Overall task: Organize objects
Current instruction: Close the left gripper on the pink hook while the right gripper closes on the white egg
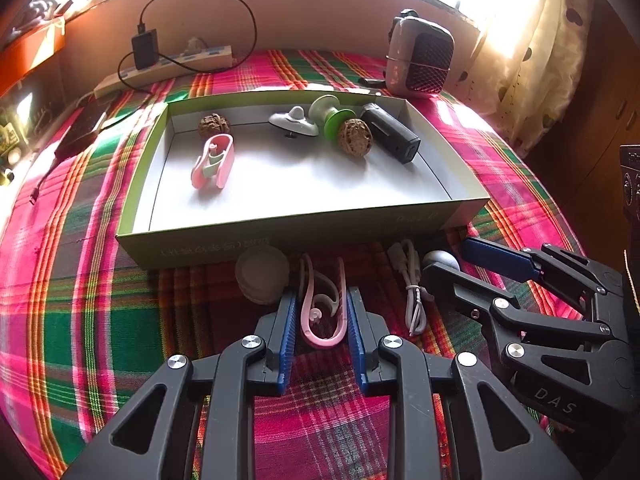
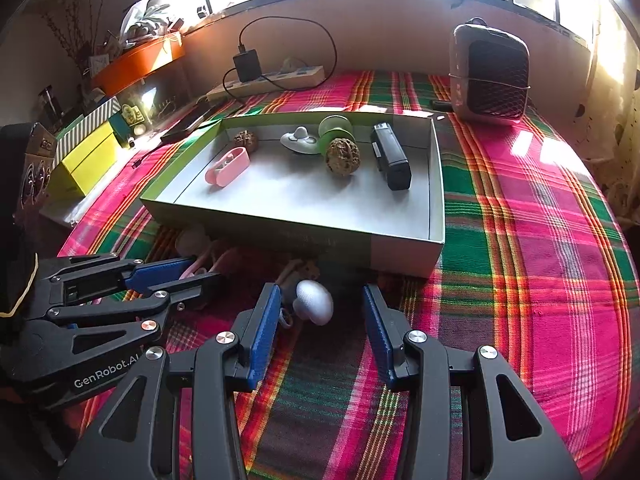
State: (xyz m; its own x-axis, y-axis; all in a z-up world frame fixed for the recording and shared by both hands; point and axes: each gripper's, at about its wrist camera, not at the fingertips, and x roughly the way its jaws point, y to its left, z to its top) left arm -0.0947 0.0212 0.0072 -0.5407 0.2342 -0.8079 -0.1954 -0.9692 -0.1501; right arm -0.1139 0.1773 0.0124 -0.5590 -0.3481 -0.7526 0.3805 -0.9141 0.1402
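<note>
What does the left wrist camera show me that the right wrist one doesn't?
Only the left wrist view shows the left gripper closed on the pink clip, the whole white round case and the white cable laid out.
Only the right wrist view shows the white egg-shaped thing lying between the right gripper pads, untouched, and the yellow boxes.
Both show the box with its six items, the power strip and the small heater.

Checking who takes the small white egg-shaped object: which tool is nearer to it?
Right. The right tool has the small white egg-shaped object between its open fingers; the left tool is beside it, shut on a pink looped clip.
</note>
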